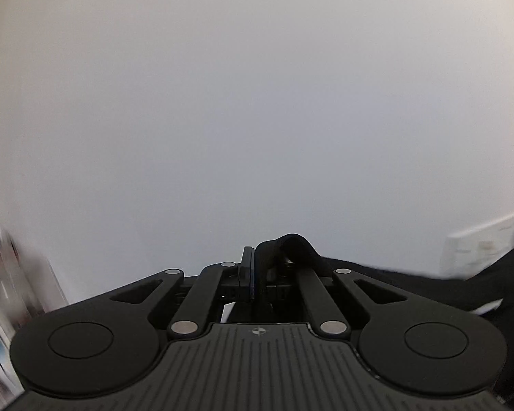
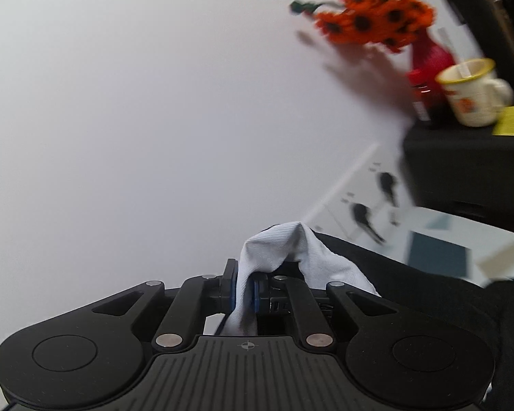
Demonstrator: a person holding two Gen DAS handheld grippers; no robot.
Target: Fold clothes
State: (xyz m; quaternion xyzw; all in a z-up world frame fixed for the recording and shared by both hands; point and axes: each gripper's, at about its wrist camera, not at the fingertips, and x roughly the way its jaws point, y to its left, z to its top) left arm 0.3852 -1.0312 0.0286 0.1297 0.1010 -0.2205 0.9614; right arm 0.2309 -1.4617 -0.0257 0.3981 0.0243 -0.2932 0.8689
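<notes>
1. Left gripper (image 1: 253,282): the jaws stand closed on a fold of black cloth (image 1: 291,246). The fold bulges above the pads and trails off to the right and downward.
2. Right gripper (image 2: 245,289): the jaws are clamped, with only a narrow gap between the blue pads, on a bunch of white cloth (image 2: 277,246). The white fabric rises in a peak above the fingertips and drapes to the right over black fabric.
3. Garment position: both held portions are lifted clear of any surface. Both cameras face mostly a plain white wall (image 1: 257,102). Whether the black and white portions belong to one garment cannot be told from these views.
4. Task progress, as a judgement: the garment appears to be held up by two points, which suits an early stage such as spreading or aligning. No finished fold is visible, and no folded stack is in view. The folding itself appears still to be done.
5. Background, right wrist view: a black table (image 2: 462,157) carries a red vase (image 2: 431,58) of orange flowers (image 2: 376,10) and a cream mug (image 2: 476,92) with a yellow rim.
6. Writing: the mug bears an orange motif, too blurred to read. No brand, label or legible text is visible in either view.
</notes>
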